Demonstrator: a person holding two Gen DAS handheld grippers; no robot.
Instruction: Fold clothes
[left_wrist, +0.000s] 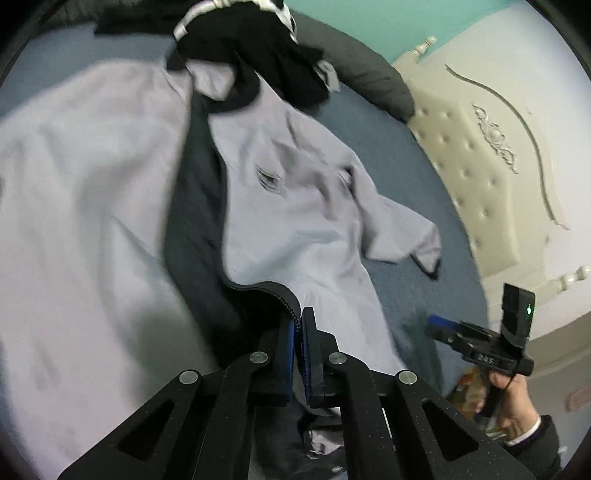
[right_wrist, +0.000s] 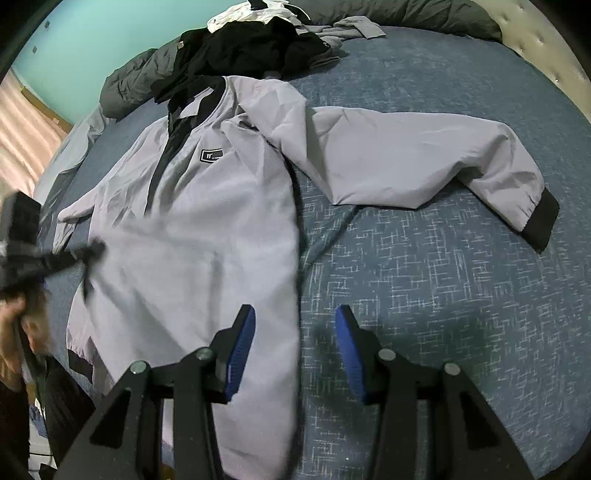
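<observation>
A: Grey jacket (right_wrist: 207, 229) spread face-up on the blue bedspread (right_wrist: 424, 295), collar toward the dark pile of clothes (right_wrist: 243, 51) at the far end, hem toward the near edge. Long axis running away from both grippers.

B: And the left gripper (left_wrist: 298, 325)?

A: Pinched right down, blue pads nearly meeting, at the jacket's zip edge (left_wrist: 266, 291). Looks clamped on that front panel, with the dark lining showing beside it.

B: Right gripper (right_wrist: 295, 350)?

A: Standing about half open, nothing between the pads. Hanging over the jacket's side edge: one finger (right_wrist: 242, 343) above grey cloth, the other above bare bedspread.

B: The sleeve (right_wrist: 424, 155)?

A: Stretched out sideways across the bedspread, well beyond the right gripper's fingertips and off to its right, black cuff (right_wrist: 541, 221) farthest out. Nearer the right hand than the left by a long way.

B: So probably a reach forward and outward for that sleeve, then a fold across the body.

A: Likely, with the front panel held closed meanwhile.
</observation>
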